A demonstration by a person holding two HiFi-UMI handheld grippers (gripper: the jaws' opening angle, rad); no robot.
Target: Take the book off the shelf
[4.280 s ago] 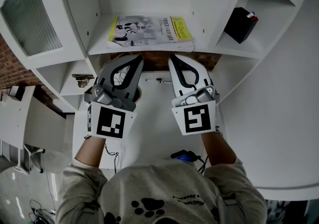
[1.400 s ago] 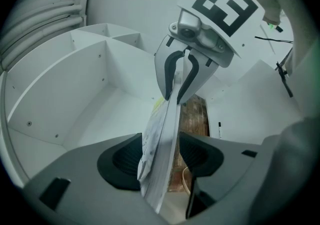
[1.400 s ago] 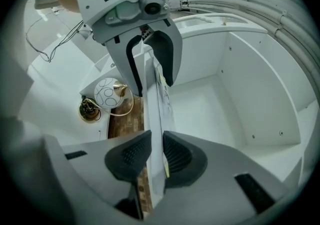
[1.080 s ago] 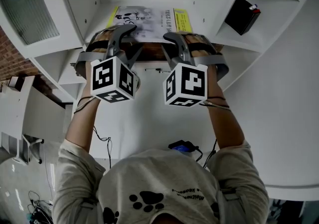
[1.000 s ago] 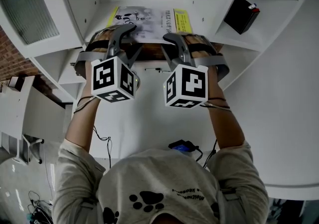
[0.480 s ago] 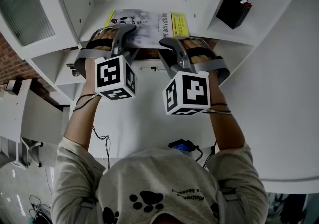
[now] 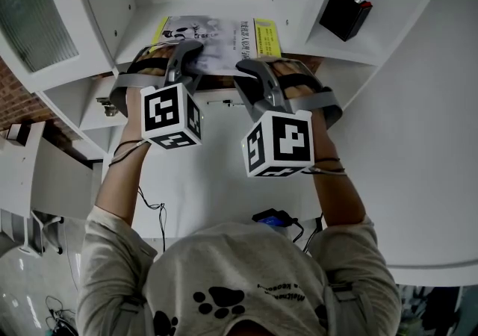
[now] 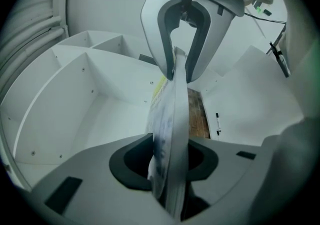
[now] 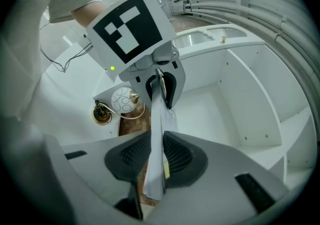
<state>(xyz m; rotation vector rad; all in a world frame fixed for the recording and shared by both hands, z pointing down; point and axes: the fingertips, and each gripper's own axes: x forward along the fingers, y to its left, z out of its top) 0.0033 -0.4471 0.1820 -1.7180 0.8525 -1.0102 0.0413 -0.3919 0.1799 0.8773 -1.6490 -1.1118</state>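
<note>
Book point(image 7: 216, 39) lies flat on the shelf point(image 7: 297, 46), so both claws bite its near edge. L claw point(image 7: 184, 54) just closed on it; R claw point(image 7: 251, 69) is clamped on too.

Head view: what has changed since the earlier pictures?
The left gripper and right gripper rose to the shelf edge and took hold of the book; the left jaws have just been closing on it. The book still lies there; the black box stayed.
</note>
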